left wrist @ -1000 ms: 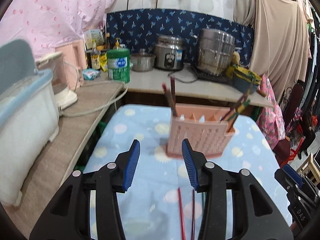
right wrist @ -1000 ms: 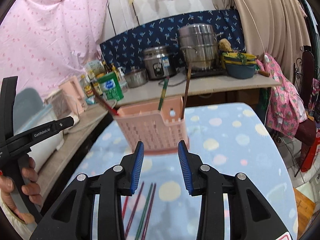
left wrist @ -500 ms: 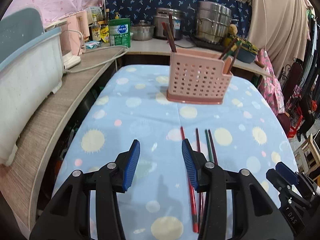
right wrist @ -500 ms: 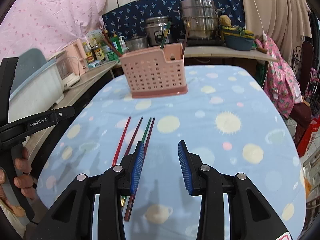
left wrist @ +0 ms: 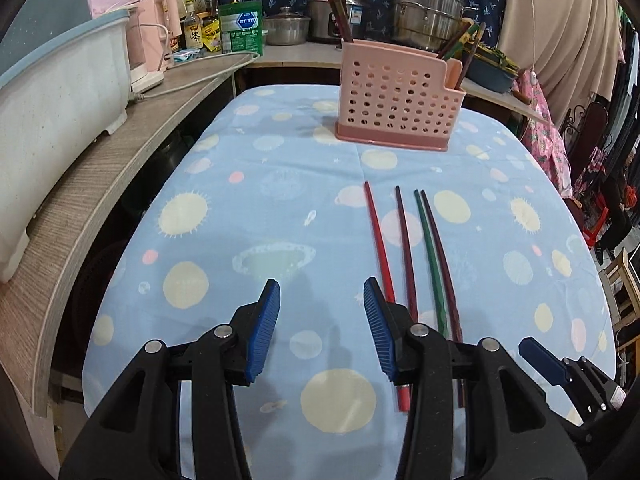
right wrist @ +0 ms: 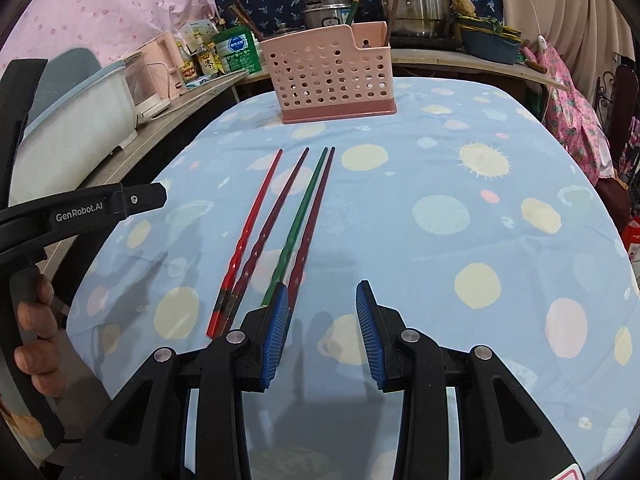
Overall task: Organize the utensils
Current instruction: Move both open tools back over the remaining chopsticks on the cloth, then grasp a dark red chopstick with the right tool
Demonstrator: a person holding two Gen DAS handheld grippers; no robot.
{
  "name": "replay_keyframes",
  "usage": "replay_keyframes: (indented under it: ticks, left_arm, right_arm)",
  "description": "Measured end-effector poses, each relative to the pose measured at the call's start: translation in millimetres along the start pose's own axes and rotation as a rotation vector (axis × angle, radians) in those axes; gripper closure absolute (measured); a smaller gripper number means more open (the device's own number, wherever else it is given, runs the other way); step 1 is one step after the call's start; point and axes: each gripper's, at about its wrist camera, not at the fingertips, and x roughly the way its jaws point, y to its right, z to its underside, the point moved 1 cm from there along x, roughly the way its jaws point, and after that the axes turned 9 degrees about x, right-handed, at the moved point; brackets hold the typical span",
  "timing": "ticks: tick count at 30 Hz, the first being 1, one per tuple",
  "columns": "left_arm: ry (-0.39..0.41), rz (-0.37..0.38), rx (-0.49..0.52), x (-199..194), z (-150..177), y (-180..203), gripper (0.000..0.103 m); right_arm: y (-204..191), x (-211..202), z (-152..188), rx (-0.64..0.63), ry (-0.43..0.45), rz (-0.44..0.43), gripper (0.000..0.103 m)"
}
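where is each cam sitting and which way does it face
Left wrist: on the left gripper, facing along the blue patterned tablecloth toward the pink perforated plastic holder; its open fingers show.
Right wrist: on the right gripper, facing likewise; its open fingers and the left hand show.
Shared: holder and four loose chopsticks.

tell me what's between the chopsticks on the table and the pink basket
Nothing: only bare blue tablecloth separates the chopstick tips from the pink basket, clearest in the right wrist view.
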Motion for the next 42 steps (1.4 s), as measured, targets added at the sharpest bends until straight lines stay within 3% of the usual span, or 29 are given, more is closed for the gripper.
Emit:
replay_keyframes:
  ticks: [22, 27, 32, 35, 42]
  left_arm:
    - [-0.070, 0.004, 0.011, 9.1, 30.2, -4.2, 0.061]
    - [-0.074, 0.010, 0.023, 10.3, 30.6, -0.9, 0.061]
    - [-0.084, 0.018, 0.030, 12.9, 31.1, 4.2, 0.061]
    - [-0.086, 0.021, 0.038, 14.0, 32.0, 8.3, 0.054]
    - [-0.095, 0.060, 0.043, 18.2, 32.0, 20.0, 0.051]
  right_arm:
    - [-18.0, 20.7, 23.5, -0.059, -0.039, 0.028, 0.069]
    - [-19.1, 22.6, 23.2, -0.078, -0.027, 0.050, 0.077]
    - [-11.1, 22.3, 21.2, -0.063, -0.021, 0.065, 0.095]
    - [-3.2, 20.4, 19.7, -0.040, -0.020, 0.064, 0.096]
    - [18.8, 13.7, 18.3, 0.017, -0.011, 0.079, 0.096]
